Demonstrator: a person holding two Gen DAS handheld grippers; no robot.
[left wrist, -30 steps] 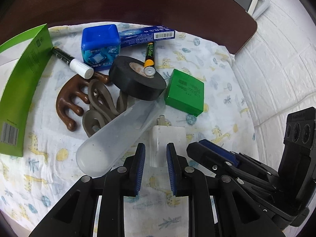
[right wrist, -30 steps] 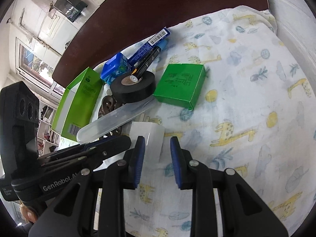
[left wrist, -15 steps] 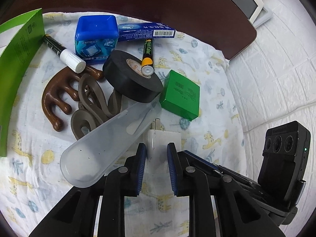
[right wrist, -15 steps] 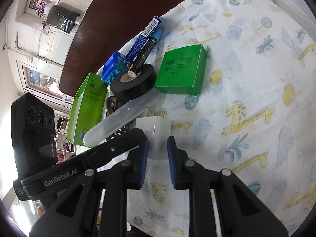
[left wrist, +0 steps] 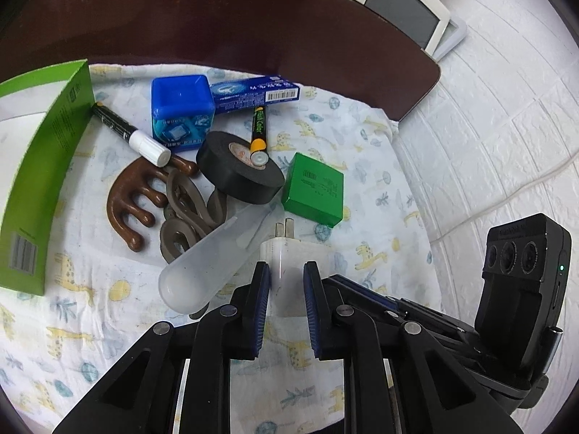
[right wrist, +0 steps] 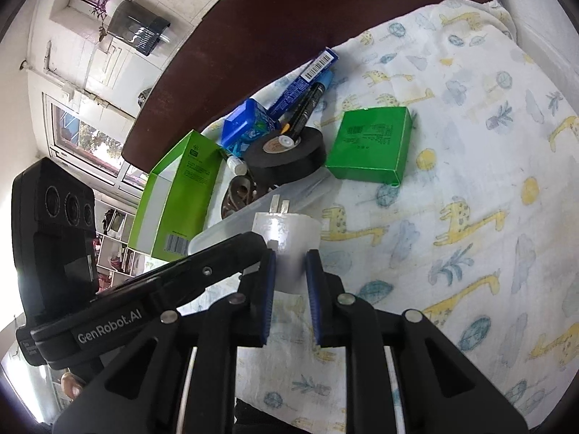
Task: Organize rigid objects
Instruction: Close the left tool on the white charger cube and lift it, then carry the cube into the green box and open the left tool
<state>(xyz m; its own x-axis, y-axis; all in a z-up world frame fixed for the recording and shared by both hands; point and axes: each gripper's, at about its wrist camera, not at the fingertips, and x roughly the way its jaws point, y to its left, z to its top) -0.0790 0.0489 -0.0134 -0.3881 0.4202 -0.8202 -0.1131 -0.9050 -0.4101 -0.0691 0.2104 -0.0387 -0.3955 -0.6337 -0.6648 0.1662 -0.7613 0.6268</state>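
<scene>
A white plug adapter point(left wrist: 289, 260) with two metal prongs sits between the fingers of both grippers. My left gripper point(left wrist: 286, 271) is shut on its sides. My right gripper point(right wrist: 291, 258) is shut on it too, from beside the left one; the adapter also shows in the right wrist view point(right wrist: 286, 231). Behind it lie a frosted plastic case point(left wrist: 217, 256), a black tape roll point(left wrist: 239, 173), a green box point(left wrist: 315, 188), a brown wooden massager point(left wrist: 134, 195), grey clips point(left wrist: 188, 209), two markers point(left wrist: 126, 133) and a blue box point(left wrist: 181, 108).
A tall green carton point(left wrist: 43, 166) stands at the left. A blue toothpaste box point(left wrist: 253, 92) lies at the back. The giraffe-print cloth point(right wrist: 470, 181) covers the dark wooden table point(left wrist: 253, 25). A white wall point(left wrist: 506, 126) is at the right.
Both grippers have lifted and drawn back a little with the adapter held between them. The right gripper's fingers closed on the adapter over the last second.
</scene>
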